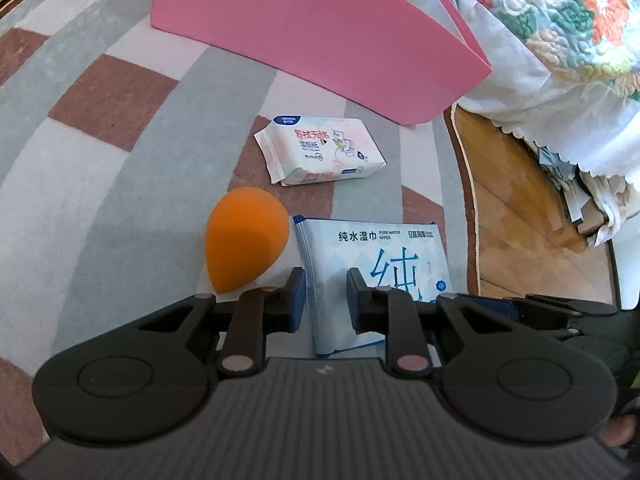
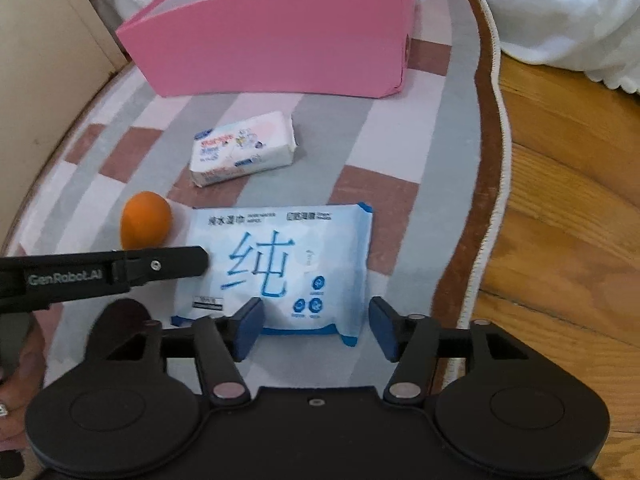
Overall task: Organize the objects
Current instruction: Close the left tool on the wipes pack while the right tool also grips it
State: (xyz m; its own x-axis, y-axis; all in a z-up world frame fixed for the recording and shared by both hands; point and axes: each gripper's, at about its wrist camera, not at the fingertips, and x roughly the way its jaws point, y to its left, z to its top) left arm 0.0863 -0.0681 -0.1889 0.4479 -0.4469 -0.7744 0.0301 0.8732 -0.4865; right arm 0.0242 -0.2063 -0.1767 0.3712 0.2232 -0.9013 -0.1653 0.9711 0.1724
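Note:
A blue and white wipes pack [image 1: 372, 264] lies flat on the striped rug; it also shows in the right wrist view [image 2: 280, 268]. An orange egg-shaped sponge [image 1: 246, 238] sits just left of it, also seen from the right wrist [image 2: 146, 220]. A smaller white and pink wipes pack [image 1: 320, 150] [image 2: 244, 148] lies farther off, before a pink box [image 1: 320, 36] [image 2: 272, 52]. My left gripper [image 1: 326, 300] is open over the blue pack's left edge. My right gripper [image 2: 316, 328] is open over the pack's near right end. Neither holds anything.
The rug [image 2: 400, 152] ends in a brown and cream border on the right, with wooden floor [image 2: 560, 220] beyond. A white bed skirt [image 1: 540, 92] and floral quilt hang at right. The left gripper's black arm [image 2: 100, 272] crosses the right wrist view. A cream wall panel [image 2: 40, 60] stands at left.

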